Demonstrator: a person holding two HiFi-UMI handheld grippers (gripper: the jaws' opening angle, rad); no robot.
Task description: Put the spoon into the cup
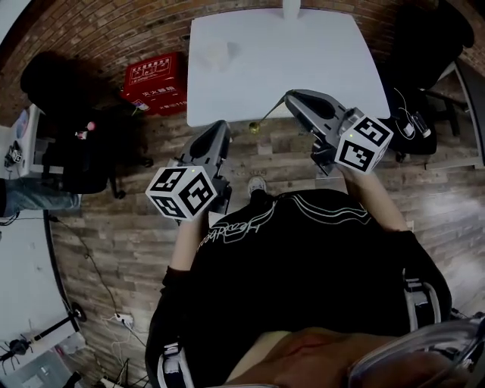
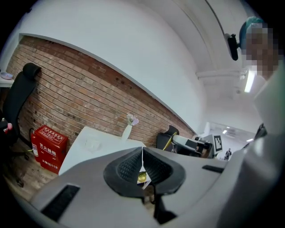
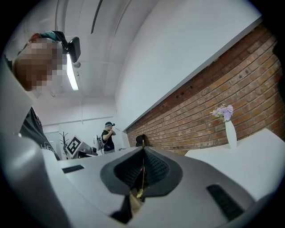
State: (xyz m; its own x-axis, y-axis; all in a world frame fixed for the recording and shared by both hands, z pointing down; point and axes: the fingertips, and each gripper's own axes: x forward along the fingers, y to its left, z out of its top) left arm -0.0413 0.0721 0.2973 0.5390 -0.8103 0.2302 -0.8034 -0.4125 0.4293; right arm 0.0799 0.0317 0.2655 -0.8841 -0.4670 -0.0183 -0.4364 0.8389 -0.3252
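Note:
My right gripper (image 1: pixel 289 98) is shut on the thin handle of a gold spoon (image 1: pixel 265 115); the spoon slants down and to the left, its bowl hanging over the floor just off the white table's (image 1: pixel 318 68) near edge. In the right gripper view the spoon's handle (image 3: pixel 142 176) runs along the line where the jaws meet. A clear cup (image 1: pixel 214 54) stands on the table's far left part and shows as the faint cup (image 2: pixel 92 143) in the left gripper view. My left gripper (image 1: pixel 220 126) is shut with nothing in it, just left of the spoon's bowl (image 2: pixel 141 177).
A white vase (image 1: pixel 292 7) with flowers stands at the table's far edge by the brick wall. A red crate (image 1: pixel 155 82) sits on the wooden floor left of the table. Black office chairs (image 1: pixel 76 151) stand at the left and right. A person (image 3: pixel 107 133) stands far off.

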